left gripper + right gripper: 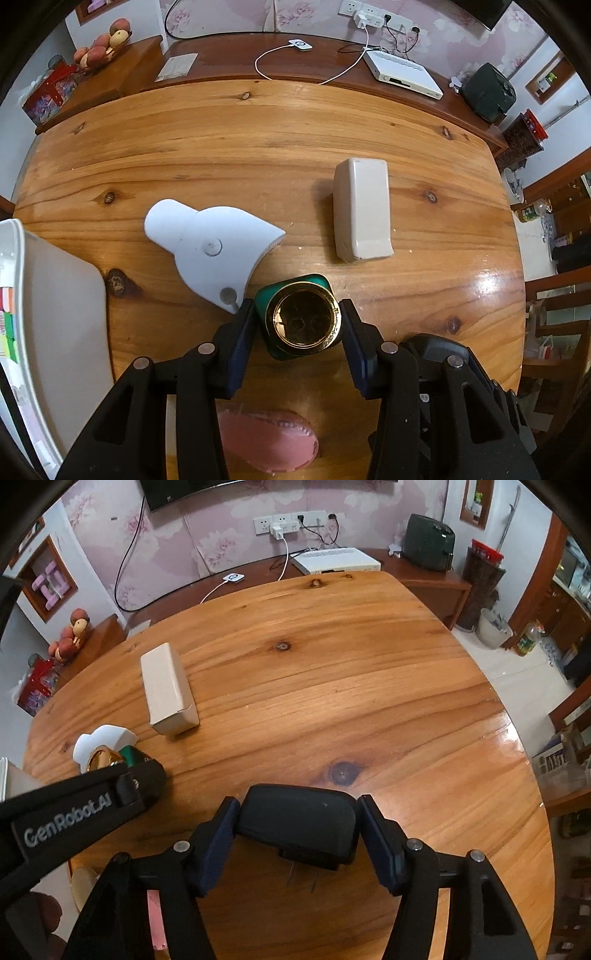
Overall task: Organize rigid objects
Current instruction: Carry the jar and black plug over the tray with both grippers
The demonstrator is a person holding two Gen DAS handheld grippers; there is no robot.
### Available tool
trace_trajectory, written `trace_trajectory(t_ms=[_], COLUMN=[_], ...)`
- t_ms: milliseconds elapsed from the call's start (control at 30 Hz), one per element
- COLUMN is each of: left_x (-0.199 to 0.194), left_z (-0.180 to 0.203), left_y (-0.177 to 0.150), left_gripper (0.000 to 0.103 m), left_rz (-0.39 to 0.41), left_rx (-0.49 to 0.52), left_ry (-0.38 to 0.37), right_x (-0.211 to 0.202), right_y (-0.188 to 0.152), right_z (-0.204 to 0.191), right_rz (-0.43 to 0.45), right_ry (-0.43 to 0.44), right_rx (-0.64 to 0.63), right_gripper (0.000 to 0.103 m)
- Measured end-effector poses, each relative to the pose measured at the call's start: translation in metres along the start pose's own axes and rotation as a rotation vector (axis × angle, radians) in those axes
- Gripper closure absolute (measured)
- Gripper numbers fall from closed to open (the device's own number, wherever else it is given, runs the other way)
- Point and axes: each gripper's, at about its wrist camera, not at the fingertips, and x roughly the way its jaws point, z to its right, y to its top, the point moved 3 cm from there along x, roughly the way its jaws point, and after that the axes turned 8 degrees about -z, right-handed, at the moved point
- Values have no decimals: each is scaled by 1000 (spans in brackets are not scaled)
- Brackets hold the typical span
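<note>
On the desk [295, 122], near edge: we list two items.
Green bottle [301, 321]: clamped at its gold collar in our left tool [301, 325]; glossy, likely slippery.
Black plug adapter [297, 821]: between the pads of our right tool [297, 834], apparently gripped; light, rigid, prongs underneath.

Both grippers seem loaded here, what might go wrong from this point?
1. The left gripper grips the green tin only at its gold open rim; it might tilt or slip.
2. The tin sits close to the white foam piece, so moving it could nudge that.
3. The right gripper pinches the black plug adapter by its ends, prongs facing the camera; it could twist out.
</note>
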Motion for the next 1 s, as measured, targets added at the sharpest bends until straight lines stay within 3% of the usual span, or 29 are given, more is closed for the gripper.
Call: trace_trajectory(t_ms=[233, 500, 733, 1000], left_x=[-32, -103, -164, -205], left_z=[2, -8, -64, -152], left_y=[-21, -79, -144, -189], left_gripper=[55, 55, 55, 55], left_rz=[9, 84, 178, 249], left_rx=[51, 167, 209, 142], left_ry=[9, 28, 82, 179], right_x=[-27, -103, -167, -236], right_y=[-17, -59, -111, -154], right_z=[12, 13, -17, -92], right_rz=[-1, 89, 157, 242], right_ry=[81, 177, 262, 352], right_rx=[11, -59, -185, -391], right_gripper=[38, 38, 38, 38])
